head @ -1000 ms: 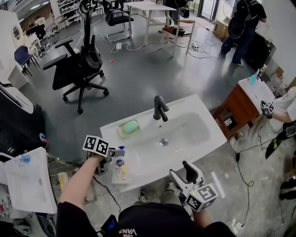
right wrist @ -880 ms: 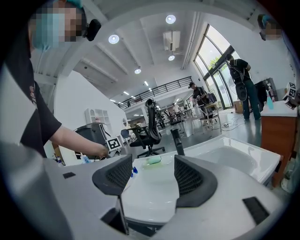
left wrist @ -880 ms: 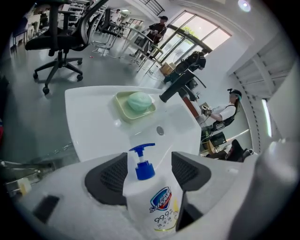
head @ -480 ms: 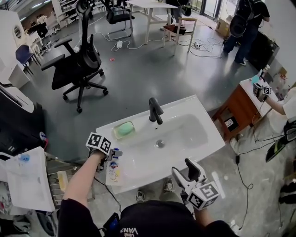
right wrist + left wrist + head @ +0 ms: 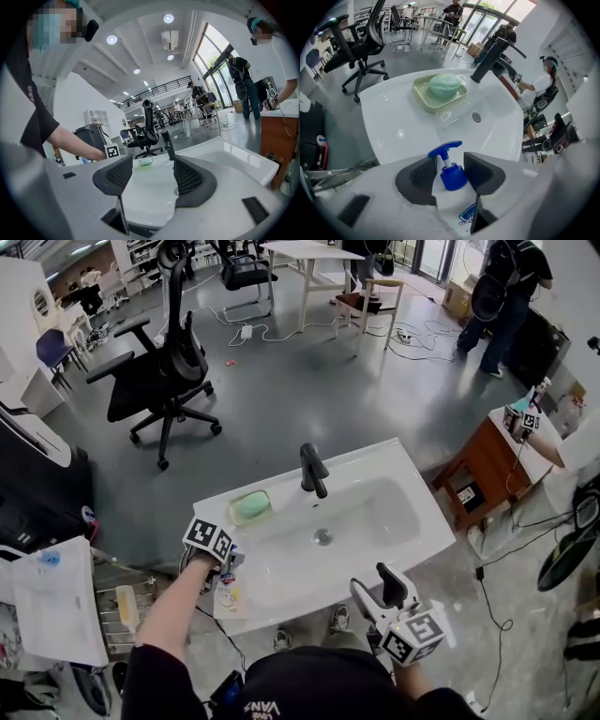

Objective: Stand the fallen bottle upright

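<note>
The fallen bottle (image 5: 231, 593), white with a blue pump head, lies on the near left corner of the white sink (image 5: 412, 545). My left gripper (image 5: 223, 570) points steeply down over it. In the left gripper view the blue pump collar (image 5: 453, 177) sits between the two dark pads (image 5: 423, 174), and the left gripper (image 5: 450, 172) is closing on it, with a thin gap still showing on the left side. My right gripper (image 5: 375, 585) hovers at the sink's front edge. The right gripper (image 5: 149, 176) is open, with nothing between its fingers.
A black faucet (image 5: 312, 470) stands at the back of the basin, beside a green soap on a pale dish (image 5: 248, 507). A wire rack (image 5: 122, 606) stands left of the sink. An office chair (image 5: 159, 371) and a wooden cabinet (image 5: 487, 465) are farther off.
My left gripper has sunk onto the bottle's pump end and tipped more steeply down, and its jaws have narrowed. The right gripper has hardly shifted.
</note>
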`<control>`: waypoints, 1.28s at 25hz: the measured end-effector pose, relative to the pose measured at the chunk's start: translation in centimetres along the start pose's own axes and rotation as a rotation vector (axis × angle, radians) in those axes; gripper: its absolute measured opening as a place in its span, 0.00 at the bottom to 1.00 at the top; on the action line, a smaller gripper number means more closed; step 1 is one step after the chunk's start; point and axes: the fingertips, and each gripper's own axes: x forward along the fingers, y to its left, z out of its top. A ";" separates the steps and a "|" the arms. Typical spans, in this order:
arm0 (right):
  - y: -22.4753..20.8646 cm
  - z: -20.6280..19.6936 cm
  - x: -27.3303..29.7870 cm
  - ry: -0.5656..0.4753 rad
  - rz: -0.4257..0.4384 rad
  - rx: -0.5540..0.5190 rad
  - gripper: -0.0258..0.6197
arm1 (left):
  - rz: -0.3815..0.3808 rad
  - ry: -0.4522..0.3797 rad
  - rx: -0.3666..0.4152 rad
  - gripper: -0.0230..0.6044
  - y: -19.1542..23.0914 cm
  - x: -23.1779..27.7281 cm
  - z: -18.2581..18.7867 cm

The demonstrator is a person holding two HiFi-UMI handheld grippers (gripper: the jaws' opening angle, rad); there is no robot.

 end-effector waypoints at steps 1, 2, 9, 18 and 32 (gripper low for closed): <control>0.0 0.0 0.0 0.000 0.001 0.001 0.44 | -0.001 -0.004 -0.007 0.34 0.0 0.0 0.0; 0.0 0.0 0.1 0.000 0.002 0.002 0.44 | -0.002 -0.007 -0.012 0.34 0.1 -0.1 0.0; 0.2 -0.2 0.4 0.002 0.004 0.007 0.44 | -0.016 -0.031 0.000 0.32 0.0 -0.2 0.1; 0.4 -0.2 0.3 -0.005 0.001 0.015 0.41 | -0.071 -0.100 0.047 0.29 -1.3 -1.5 0.6; 0.4 0.3 0.4 -0.021 -0.008 0.019 0.41 | -0.050 -0.411 0.207 0.28 -4.5 -6.8 3.9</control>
